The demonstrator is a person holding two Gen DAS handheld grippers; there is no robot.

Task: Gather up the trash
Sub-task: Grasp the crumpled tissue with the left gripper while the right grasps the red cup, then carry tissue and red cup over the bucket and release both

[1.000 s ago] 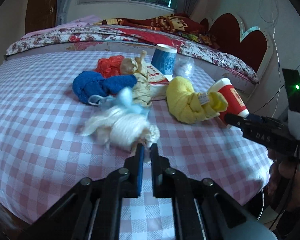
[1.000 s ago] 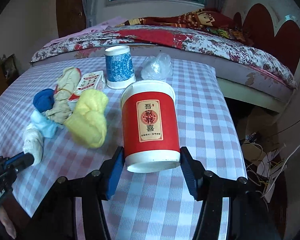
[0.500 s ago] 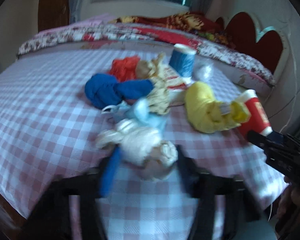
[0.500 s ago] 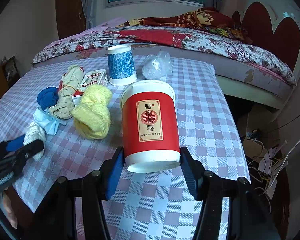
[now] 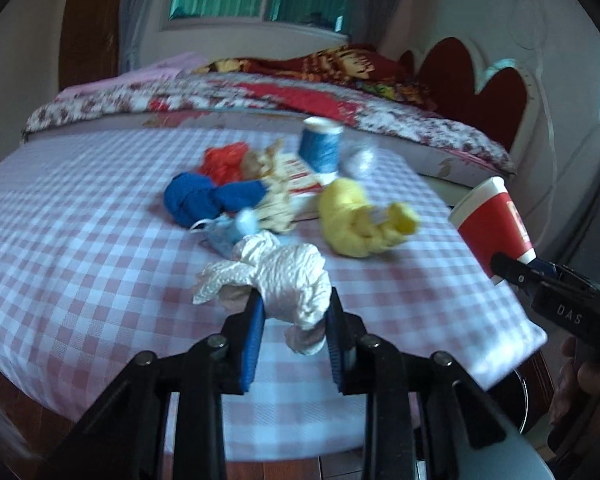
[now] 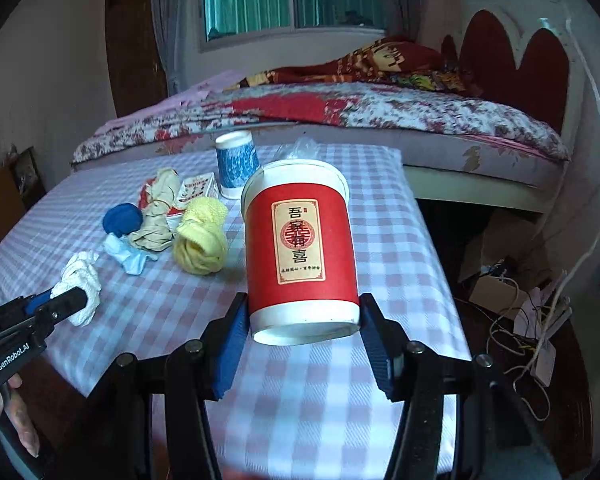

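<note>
My left gripper (image 5: 295, 312) is shut on a crumpled white paper towel (image 5: 280, 276), held just above the checkered table; it also shows in the right wrist view (image 6: 82, 280). My right gripper (image 6: 302, 320) is shut on a red paper cup (image 6: 300, 248) with a gold label, held upright over the table's right part; the cup also shows in the left wrist view (image 5: 492, 228).
On the checkered tablecloth (image 5: 80, 240) lie a yellow cloth (image 5: 356, 224), blue cloth (image 5: 208, 198), orange cloth (image 5: 224, 162), beige cloth (image 5: 276, 196), light blue wad (image 5: 232, 232), a box (image 5: 300, 176), a blue cup (image 5: 322, 148) and a clear bag (image 5: 360, 160). A bed stands behind.
My left gripper opened, went around the white paper towel and closed on it, lifting it slightly. My right gripper keeps holding the red cup and has risen a little.
</note>
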